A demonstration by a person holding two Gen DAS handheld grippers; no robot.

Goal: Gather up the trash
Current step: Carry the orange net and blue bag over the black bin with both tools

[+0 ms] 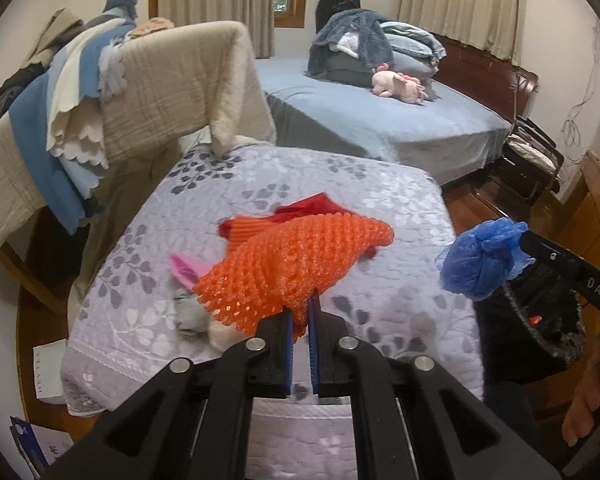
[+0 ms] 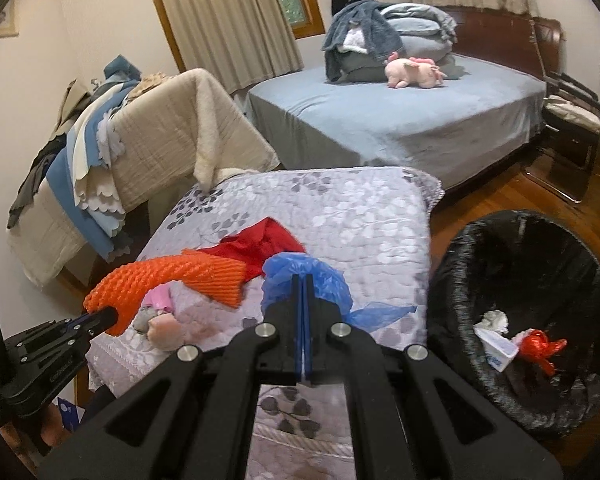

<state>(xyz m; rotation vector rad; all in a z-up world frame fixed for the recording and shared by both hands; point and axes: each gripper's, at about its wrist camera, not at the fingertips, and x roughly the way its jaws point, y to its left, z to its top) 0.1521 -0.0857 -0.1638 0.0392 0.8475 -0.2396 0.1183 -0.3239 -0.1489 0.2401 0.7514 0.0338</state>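
Blue-sheeted bed point(image 2: 400, 120) fills the far side of the room, with folded grey-blue bedding point(image 2: 384, 40) and a pink plush pig point(image 2: 414, 72) on top. Nearer, a lilac quilt with grey and white leaf print point(image 1: 260, 184) covers a raised flat surface. To its left, beige and blue blankets point(image 1: 140, 92) hang over a rack.

Round bin with black plastic liner point(image 2: 520, 280) stands on the wooden floor just right of the quilt. Inside lie a white carton point(image 2: 496, 350), crumpled white paper point(image 2: 494, 318) and a knotted red plastic bag point(image 2: 538, 346).

Red cloth point(image 2: 260, 244) lies on the quilt. Small plush toy with pink ear point(image 1: 188, 280) lies near the front edge, partly under the net.

Left gripper point(image 1: 302, 312): jaws clamped on an orange foam fruit net point(image 1: 300, 256), which stands up off the quilt. In the right wrist view the net arches from those jaws over the toy.

Right gripper point(image 2: 302, 292): jaws pressed together on a crumpled blue plastic bag point(image 2: 304, 276), held above the quilt, near the bin's left rim; a blue tail sticks out to the right.
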